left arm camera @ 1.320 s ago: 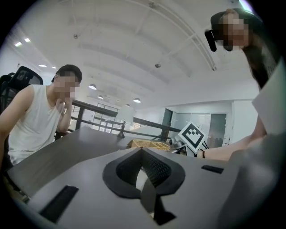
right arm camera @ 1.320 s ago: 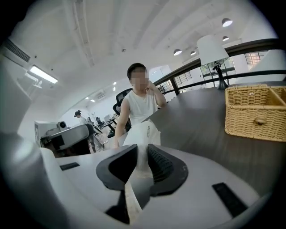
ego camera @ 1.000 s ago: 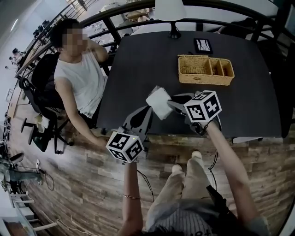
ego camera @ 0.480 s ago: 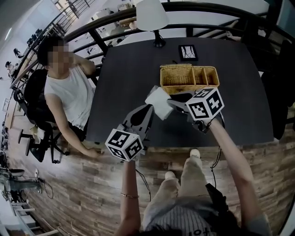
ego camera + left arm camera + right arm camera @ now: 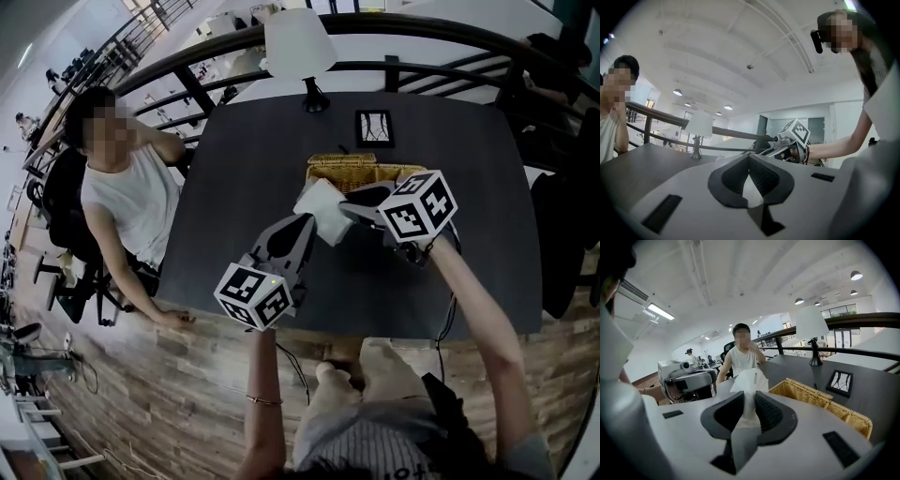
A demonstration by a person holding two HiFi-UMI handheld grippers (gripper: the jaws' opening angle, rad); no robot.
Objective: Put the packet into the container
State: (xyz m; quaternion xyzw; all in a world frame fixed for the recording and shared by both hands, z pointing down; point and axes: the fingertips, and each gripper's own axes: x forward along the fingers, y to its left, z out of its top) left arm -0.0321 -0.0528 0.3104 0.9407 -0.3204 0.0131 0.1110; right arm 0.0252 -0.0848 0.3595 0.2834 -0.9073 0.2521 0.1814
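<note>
A white packet (image 5: 322, 212) hangs in the air over the dark table (image 5: 244, 178), pinched at its edge by my right gripper (image 5: 349, 208), which is shut on it. In the right gripper view the packet (image 5: 750, 380) stands up between the pads. The woven basket (image 5: 349, 172) with its compartments lies just beyond, partly hidden behind the right gripper; its rim (image 5: 820, 401) shows right of the jaws. My left gripper (image 5: 307, 219) hovers beside the packet on its left. Its jaws are shut, tips (image 5: 749, 157) meeting with nothing between them.
A small framed picture (image 5: 373, 127) and a white lamp (image 5: 298, 47) stand at the table's far edge by a black railing. A person in a white top (image 5: 127, 197) sits at the table's left side, one hand on its near corner.
Both grippers have moved forward over the table toward the basket, the right one still holding the packet. The basket now lies partly behind the right gripper.
</note>
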